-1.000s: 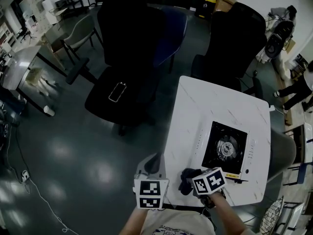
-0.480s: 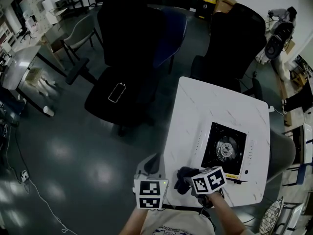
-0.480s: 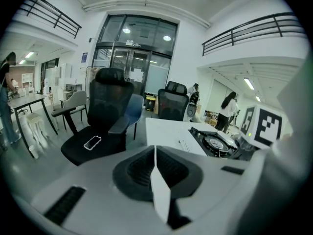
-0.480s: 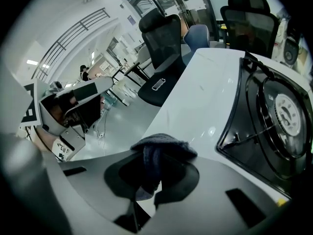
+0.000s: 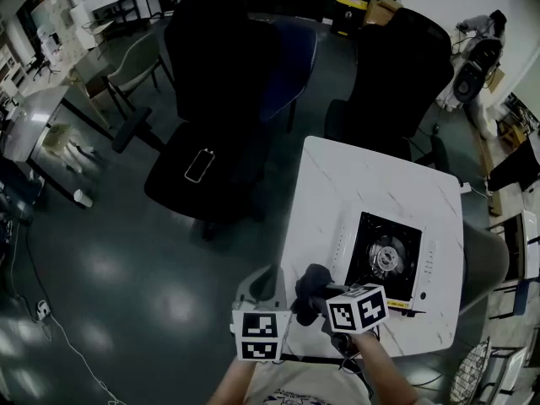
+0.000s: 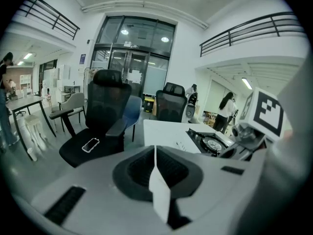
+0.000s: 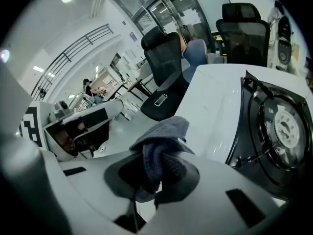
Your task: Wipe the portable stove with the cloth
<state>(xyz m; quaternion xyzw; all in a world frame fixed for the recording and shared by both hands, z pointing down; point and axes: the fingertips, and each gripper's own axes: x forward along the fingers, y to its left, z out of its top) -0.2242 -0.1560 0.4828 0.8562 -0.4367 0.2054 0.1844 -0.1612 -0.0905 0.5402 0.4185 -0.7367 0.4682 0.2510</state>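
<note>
The portable stove (image 5: 386, 258) sits on the white marble-look table (image 5: 371, 184), black top with a round burner, also visible at the right of the right gripper view as stove (image 7: 279, 131). My right gripper (image 5: 314, 298) is shut on a dark blue-grey cloth (image 5: 310, 289), which bunches out of its jaws as cloth (image 7: 159, 151), lifted above the table's near left corner, left of the stove. My left gripper (image 5: 263, 298) hangs off the table's near left edge, its jaws pressed together with nothing between them (image 6: 157, 180).
Two black office chairs (image 5: 215, 108) (image 5: 396, 66) stand beyond the table; a phone (image 5: 199, 164) lies on the left chair's seat. A metal table (image 5: 34, 116) is at far left. A person stands at the far right (image 5: 523, 154).
My right gripper has lifted with the cloth and shifted slightly left, away from the tabletop. The left gripper has stayed put.
</note>
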